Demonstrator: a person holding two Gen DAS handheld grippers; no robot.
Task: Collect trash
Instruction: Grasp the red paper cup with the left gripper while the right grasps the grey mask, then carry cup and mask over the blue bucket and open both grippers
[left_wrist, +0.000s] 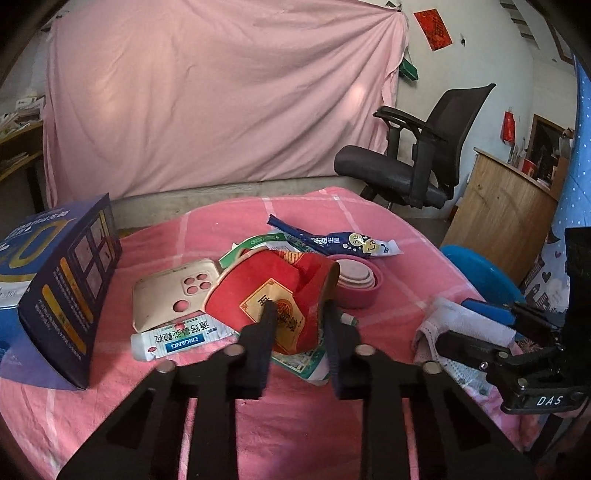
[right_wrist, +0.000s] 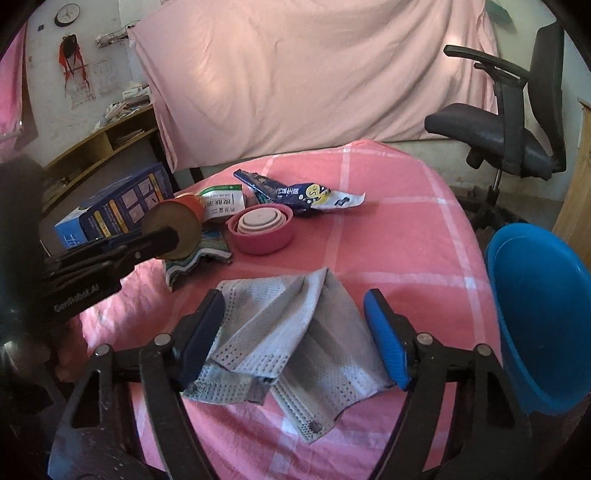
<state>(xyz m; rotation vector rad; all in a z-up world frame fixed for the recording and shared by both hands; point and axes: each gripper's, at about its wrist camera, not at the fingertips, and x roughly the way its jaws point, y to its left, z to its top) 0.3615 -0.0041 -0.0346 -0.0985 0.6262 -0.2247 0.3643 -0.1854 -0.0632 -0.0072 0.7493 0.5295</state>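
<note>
While the right gripper (right_wrist: 293, 334) hangs low over the pink cloth (right_wrist: 388, 236), its blue-padded fingers (right_wrist: 386, 339) stand spread wide on either side of a crumpled grey mask (right_wrist: 291, 343) at the bottom centre of the right wrist view, and whether the pads touch it cannot be told. At the right edge of that view sits a blue basin (right_wrist: 543, 325), near the mask but apart from it. In the left wrist view, the left gripper (left_wrist: 301, 308) at lower centre is pinched on a red cup (left_wrist: 273, 295) lying on its side, one finger against the printed wall and the other at the rim; the right wrist view shows the same cup's mouth at middle left with a finger across it. Under the cup lies a flat green packet (left_wrist: 299, 363). Just left of it, a white tube (left_wrist: 177, 341) lies beneath a cream phone case (left_wrist: 173, 291), and a blue box (left_wrist: 55, 295) stands tilted at the left edge. Just beyond the cup is a pink collapsed bowl (left_wrist: 354, 282), and farther back a blue wrapper (left_wrist: 332, 240) and a green-and-white pouch (left_wrist: 255, 245). Beyond the table, a black chair (left_wrist: 417, 155) stands at upper right before a pink sheet (left_wrist: 221, 92).
</note>
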